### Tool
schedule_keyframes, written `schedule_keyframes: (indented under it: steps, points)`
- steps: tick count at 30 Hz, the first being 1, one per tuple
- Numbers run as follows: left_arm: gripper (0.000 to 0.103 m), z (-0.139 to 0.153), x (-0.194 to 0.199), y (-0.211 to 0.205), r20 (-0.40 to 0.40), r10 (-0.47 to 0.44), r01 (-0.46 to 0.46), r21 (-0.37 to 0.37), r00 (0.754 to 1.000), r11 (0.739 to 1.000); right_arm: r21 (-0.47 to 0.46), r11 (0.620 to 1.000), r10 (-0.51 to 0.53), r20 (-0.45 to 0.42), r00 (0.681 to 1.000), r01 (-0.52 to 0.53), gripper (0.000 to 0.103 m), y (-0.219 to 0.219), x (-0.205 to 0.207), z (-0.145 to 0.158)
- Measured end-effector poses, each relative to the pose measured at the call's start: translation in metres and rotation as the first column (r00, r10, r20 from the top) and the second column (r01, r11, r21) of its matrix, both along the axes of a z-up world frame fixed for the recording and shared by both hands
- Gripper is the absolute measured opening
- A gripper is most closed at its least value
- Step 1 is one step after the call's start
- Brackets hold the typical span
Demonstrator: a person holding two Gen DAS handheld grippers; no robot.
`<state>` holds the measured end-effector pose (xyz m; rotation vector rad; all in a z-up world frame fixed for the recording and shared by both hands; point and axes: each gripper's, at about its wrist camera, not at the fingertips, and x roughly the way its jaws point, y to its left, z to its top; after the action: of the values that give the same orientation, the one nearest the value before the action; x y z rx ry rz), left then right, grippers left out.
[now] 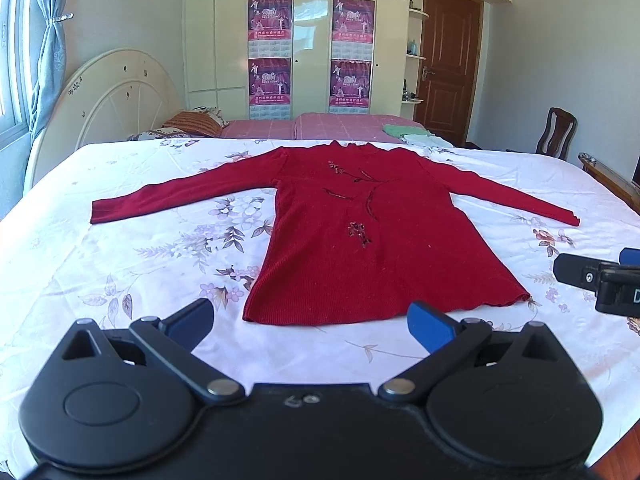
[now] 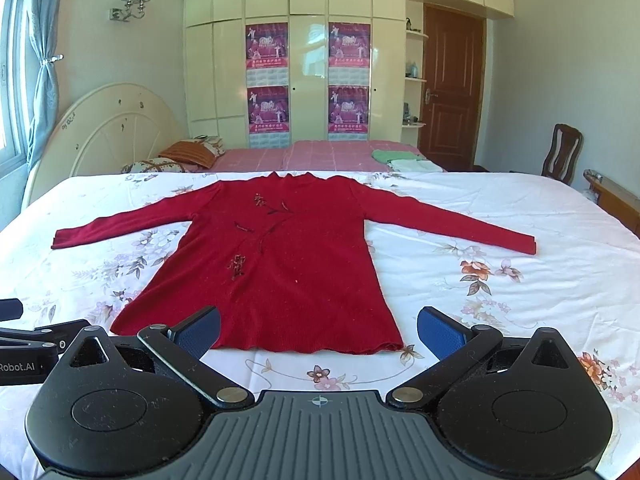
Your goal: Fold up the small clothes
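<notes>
Left wrist view: the left gripper (image 1: 310,322) hovers low over the near edge of the bed, jaws spread wide and holding nothing. The right gripper (image 2: 319,332) is also released and empty; part of it shows at the left view's right edge. Just past both lies the red sweater (image 1: 340,248), flat and face up on the floral bedsheet (image 1: 140,264), hem nearest, collar farthest, both sleeves stretched outward. Dark embroidered sprigs run down its chest. Nothing lies between the jaws and the hem. Beyond the sheet, a pink checked bedspread (image 2: 320,154) carries folded green and white clothes (image 2: 400,160) and striped pillows (image 2: 188,154) by a round cream headboard (image 2: 104,132). Farther back stand a cream wardrobe (image 2: 296,60) with four posters, a brown door (image 2: 452,80), a wooden chair (image 2: 562,152) and blue curtains (image 2: 40,60).
</notes>
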<state>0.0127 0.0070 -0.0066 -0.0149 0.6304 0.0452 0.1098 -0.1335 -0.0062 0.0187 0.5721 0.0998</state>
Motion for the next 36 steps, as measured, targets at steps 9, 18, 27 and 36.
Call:
schedule_keyframes:
  steps: [9,18,27,36]
  points:
    - [0.103,0.000,0.006,-0.004,-0.004,-0.015,0.015,-0.007,1.000,1.000,-0.001,1.000,-0.014,-0.011,1.000,0.014,0.103,-0.005,0.004,-0.001]
    - [0.103,-0.005,0.024,-0.011,-0.028,-0.045,0.042,-0.079,0.999,0.996,0.005,0.998,-0.066,-0.027,0.997,0.066,0.103,-0.027,0.010,-0.005]
    - [0.058,-0.013,0.055,-0.036,-0.045,-0.120,0.115,-0.084,0.992,0.990,0.062,0.993,-0.096,-0.039,0.995,0.098,0.096,-0.056,0.025,-0.008]
    - [0.102,-0.018,0.108,-0.046,-0.025,-0.069,0.067,-0.056,0.997,0.996,0.116,0.976,-0.173,-0.090,0.981,0.183,0.054,-0.099,0.069,-0.020]
